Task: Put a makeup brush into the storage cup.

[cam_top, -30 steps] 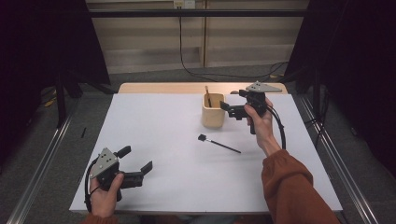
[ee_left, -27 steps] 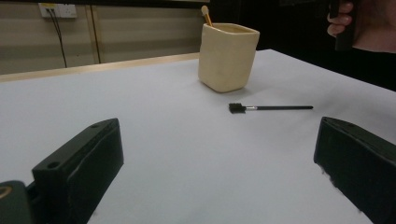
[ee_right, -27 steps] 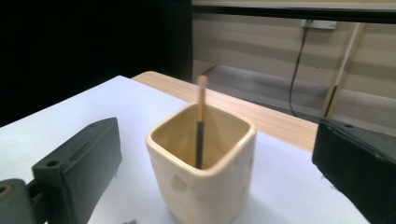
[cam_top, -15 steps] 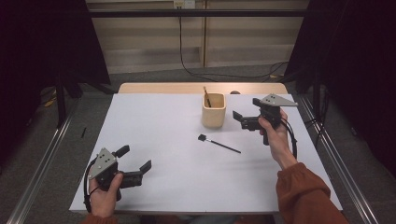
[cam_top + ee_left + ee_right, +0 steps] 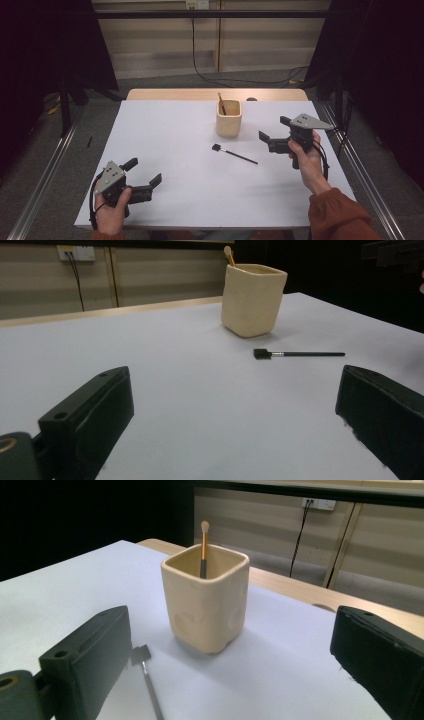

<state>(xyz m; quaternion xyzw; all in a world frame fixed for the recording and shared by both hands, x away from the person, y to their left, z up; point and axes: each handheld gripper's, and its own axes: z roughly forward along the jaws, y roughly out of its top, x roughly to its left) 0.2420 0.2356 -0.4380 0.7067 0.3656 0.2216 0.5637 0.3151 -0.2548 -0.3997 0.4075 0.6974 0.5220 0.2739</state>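
Observation:
A cream square cup (image 5: 229, 119) stands on the white table (image 5: 170, 130) at the back middle, and a thin gold-handled brush (image 5: 220, 102) leans inside it. A black brush (image 5: 235, 154) lies flat in front of the cup. My right gripper (image 5: 273, 128) hovers open to the right of the cup, jaws pointing left, with nothing between them. In the right gripper view the cup (image 5: 207, 605) and the gold-handled brush (image 5: 203, 547) sit ahead of the open right gripper (image 5: 230, 660), with the black brush (image 5: 147, 680) low at left. My left gripper (image 5: 145, 171) rests open at the front left.
In the left gripper view the cup (image 5: 254, 300) and the black brush (image 5: 297, 354) lie far ahead of the spread jaws. A bare wooden strip (image 5: 175, 94) runs along the table's far edge. Metal rails (image 5: 360, 170) flank the table, and cables (image 5: 210, 75) lie on the floor behind.
My right gripper has drawn back from the cup's rim, moving right and toward the person, empty. The left gripper has stayed put.

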